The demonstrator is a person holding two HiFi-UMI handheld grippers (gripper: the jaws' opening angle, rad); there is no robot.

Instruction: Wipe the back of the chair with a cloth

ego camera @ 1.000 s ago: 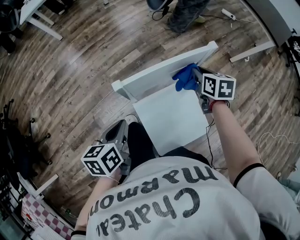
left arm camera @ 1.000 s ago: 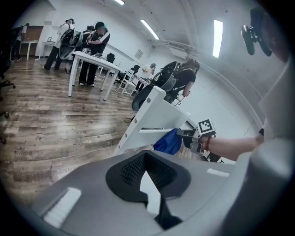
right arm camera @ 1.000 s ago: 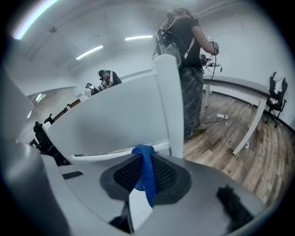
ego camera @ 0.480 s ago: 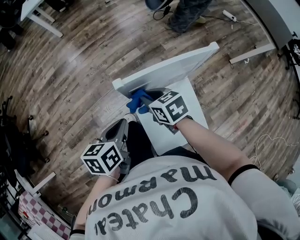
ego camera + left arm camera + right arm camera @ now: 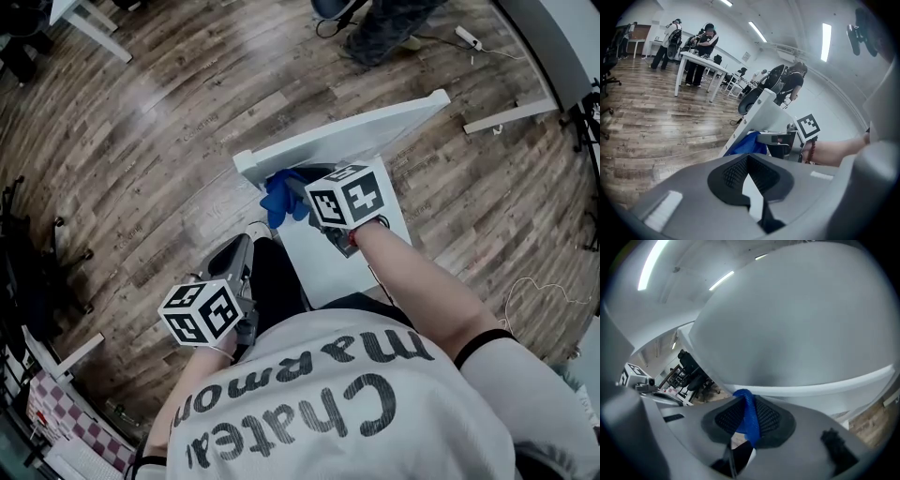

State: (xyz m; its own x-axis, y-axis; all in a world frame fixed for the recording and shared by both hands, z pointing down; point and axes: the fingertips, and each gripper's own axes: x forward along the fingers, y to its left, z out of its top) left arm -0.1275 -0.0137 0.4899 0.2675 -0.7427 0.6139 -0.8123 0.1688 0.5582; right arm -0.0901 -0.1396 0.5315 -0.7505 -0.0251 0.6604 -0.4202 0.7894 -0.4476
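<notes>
Right claw [image 5: 298, 193] is clamped on a blue cloth [image 5: 279, 199], whose folded edge stands pinched between the pads in the right gripper view [image 5: 750, 420]. It holds the cloth against the seat-side face of the white chair back [image 5: 356, 133], near that back's left end and just above the seat [image 5: 349, 251]. In the right gripper view the chair back [image 5: 797, 333] fills nearly everything ahead.

Left claw [image 5: 236, 255] hangs low beside the person's dark trouser leg [image 5: 277, 281], apart from the chair, its tips together with nothing between them [image 5: 751, 180]. That leg lies between this claw and the seat.

Around the chair is plank wood floor [image 5: 141, 141]. Beyond the chair back stand another person's legs [image 5: 380, 28], with a white power strip [image 5: 466, 36] and a white beam [image 5: 502, 114] lying on the floor nearby. The left gripper view shows people at a white counter [image 5: 696, 58] farther off.
</notes>
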